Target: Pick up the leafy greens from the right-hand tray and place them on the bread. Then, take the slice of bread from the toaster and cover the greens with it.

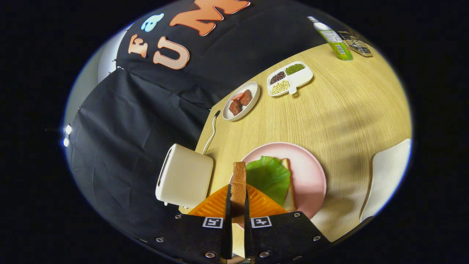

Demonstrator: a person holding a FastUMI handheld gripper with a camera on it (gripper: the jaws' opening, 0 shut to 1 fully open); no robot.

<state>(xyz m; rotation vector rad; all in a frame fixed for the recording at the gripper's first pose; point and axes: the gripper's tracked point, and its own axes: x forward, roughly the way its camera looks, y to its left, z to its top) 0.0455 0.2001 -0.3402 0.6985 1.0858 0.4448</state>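
The tongs (pixel 238 205), at bottom centre of the frame, are nearly closed, both fingers pinching a slice of bread (pixel 238 179) held on edge, upright between them. Just beyond, right of centre, the leafy greens (pixel 268 177) already lie on the bottom bread (pixel 289 194) on the pink plate (pixel 311 172), which rests on the surface (pixel 348 110). The toaster (pixel 185 178) stands at lower left. To finish well, I judge the slice should be carried rightward over the greens, tipped flat, squared to the bread below, then released low.
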